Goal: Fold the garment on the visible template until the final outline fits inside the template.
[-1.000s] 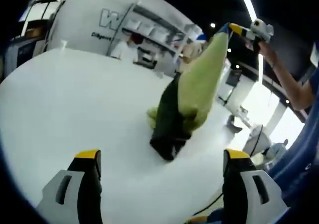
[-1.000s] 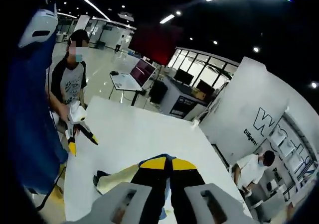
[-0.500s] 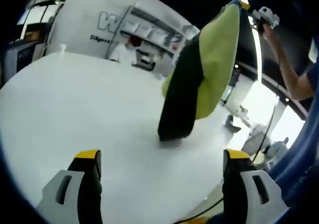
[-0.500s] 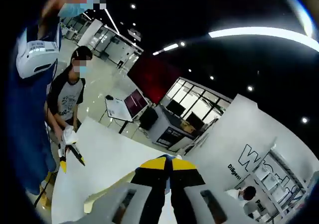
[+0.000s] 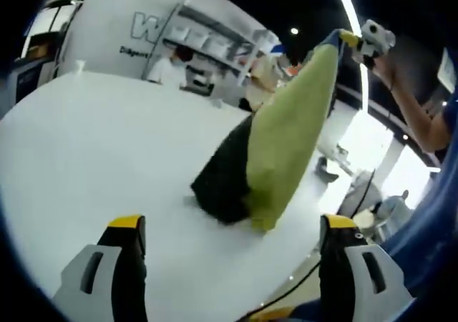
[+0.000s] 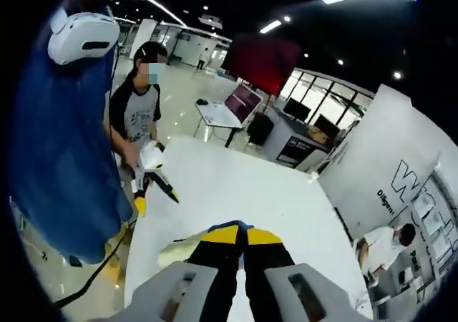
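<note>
While right tongs [image 6: 240, 237] grip, garment [image 5: 275, 154] swung lower, tableward.

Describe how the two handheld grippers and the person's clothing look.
The left gripper has two black jaws capped with yellow tips, set in pale grey housings with slots. The right gripper looks alike: black jaws, yellow tips, grey slotted housings. The person wears a blue garment; a white headset-like device shows above it.
</note>
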A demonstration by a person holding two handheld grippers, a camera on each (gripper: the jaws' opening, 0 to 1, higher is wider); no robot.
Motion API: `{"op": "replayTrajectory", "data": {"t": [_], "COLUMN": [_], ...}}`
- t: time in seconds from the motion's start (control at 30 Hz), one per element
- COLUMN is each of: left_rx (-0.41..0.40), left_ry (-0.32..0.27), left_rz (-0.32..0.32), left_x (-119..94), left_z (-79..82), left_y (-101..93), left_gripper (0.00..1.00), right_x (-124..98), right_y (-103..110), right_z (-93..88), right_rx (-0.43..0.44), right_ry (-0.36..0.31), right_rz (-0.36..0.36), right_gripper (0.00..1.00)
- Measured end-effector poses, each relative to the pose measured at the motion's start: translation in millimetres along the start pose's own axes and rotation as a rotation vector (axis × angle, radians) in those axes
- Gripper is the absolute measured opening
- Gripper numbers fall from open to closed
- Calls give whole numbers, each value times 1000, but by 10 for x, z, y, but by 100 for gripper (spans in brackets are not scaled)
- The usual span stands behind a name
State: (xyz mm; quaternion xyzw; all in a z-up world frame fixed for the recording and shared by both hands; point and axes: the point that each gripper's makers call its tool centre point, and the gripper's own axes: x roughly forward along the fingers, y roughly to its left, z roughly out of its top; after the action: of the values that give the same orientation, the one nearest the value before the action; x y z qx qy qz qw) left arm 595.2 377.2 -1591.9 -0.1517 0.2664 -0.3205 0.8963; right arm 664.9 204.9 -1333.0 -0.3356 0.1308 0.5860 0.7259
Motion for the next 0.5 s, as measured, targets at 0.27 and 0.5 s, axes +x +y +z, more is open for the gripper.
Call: {"op": "replayTrajectory", "data": {"t": [0.27, 0.5], "left_rx": [28, 77], "left_ry": [44, 94], "left_rz": [-44, -96], "left_x": [152, 470], "left_z": [14, 52], "left_y": [-15, -90], "left_gripper": [95, 89], "right_x": [247, 351], "right_y": [1144, 1471], "right_z": [-834, -1163], "right_rx": [164, 291], "right_ry": [134, 161], "right_rz": [244, 224], "right_gripper": [0, 0]}}
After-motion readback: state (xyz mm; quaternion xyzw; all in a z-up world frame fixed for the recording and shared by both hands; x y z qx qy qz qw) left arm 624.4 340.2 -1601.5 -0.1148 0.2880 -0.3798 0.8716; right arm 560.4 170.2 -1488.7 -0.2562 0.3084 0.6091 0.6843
